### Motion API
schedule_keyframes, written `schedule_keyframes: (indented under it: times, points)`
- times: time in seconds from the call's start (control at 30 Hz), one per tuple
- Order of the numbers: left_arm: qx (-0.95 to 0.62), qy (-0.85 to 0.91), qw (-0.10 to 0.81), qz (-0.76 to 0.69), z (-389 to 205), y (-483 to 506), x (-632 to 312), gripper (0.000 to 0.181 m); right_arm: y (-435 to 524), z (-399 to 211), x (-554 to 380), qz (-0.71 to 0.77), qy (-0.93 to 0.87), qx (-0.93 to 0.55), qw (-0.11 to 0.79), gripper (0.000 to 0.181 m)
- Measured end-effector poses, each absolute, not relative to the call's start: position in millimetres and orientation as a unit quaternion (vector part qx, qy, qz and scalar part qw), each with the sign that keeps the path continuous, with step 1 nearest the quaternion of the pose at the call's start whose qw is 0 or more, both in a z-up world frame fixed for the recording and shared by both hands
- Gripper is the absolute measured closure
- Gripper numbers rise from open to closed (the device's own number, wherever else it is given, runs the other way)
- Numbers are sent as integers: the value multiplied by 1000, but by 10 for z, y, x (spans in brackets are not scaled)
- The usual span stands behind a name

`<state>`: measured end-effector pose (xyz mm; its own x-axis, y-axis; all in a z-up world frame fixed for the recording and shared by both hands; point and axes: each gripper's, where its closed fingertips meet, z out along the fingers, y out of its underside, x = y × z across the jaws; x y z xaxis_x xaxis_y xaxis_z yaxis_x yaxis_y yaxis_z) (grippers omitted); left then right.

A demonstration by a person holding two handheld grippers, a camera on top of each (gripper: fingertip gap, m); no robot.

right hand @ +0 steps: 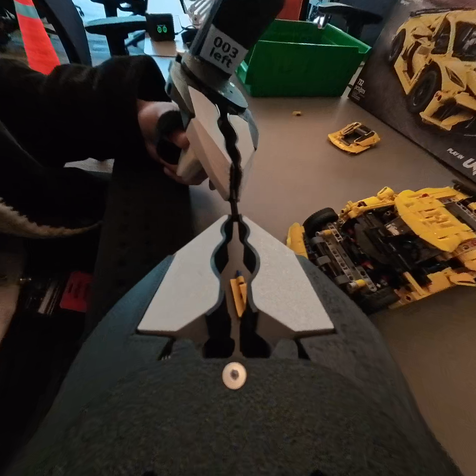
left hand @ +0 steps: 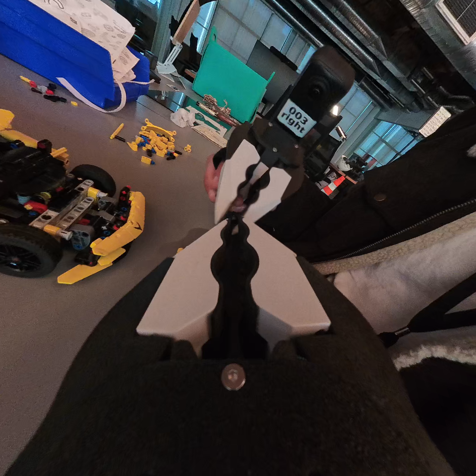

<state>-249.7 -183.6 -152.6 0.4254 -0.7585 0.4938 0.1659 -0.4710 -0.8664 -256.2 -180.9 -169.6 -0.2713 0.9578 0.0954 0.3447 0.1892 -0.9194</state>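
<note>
While my left gripper (left hand: 233, 224) and right gripper (right hand: 235, 219) pinch one thin black pin (right hand: 234, 206) tip-to-tip, the half-built yellow car (right hand: 386, 247) sits on the grey surface (right hand: 296, 159).

Grippers: two, left gripper (left hand: 233, 226) and right gripper (right hand: 235, 219). Partly built yellow model car (right hand: 386, 247): one. Loose yellow body panel (right hand: 353, 137): one. Green bin (right hand: 301, 64): one. Printed box (right hand: 425, 77): one. Blue bag (left hand: 59, 54): one. Pile of loose bricks (left hand: 154, 143): one.
</note>
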Motion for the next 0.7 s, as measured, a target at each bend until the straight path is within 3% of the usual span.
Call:
schedule_keyframes:
  times: [0.23,0.37,0.43,0.5,0.7]
  points:
    - [-718,211,469,-468,-1588,-1791,-2484,177,-1658,-1774,-2476,397,-689,-492,355,179]
    - [-708,166,479,-492,-1526,-1724,-2607,160,-130,-2114,-1667,180,-621,-645,408,179]
    - [-706,159,468,-508,-1525,-1721,-2605,160,622,-2268,-962,77,-525,-741,413,179]
    - [-713,170,462,-499,-1561,-1728,-2565,160,817,-2461,-605,66,-488,-785,376,179]
    - [-724,179,448,-492,-1625,-1734,-2518,161,917,-2398,-520,58,-459,-790,403,179]
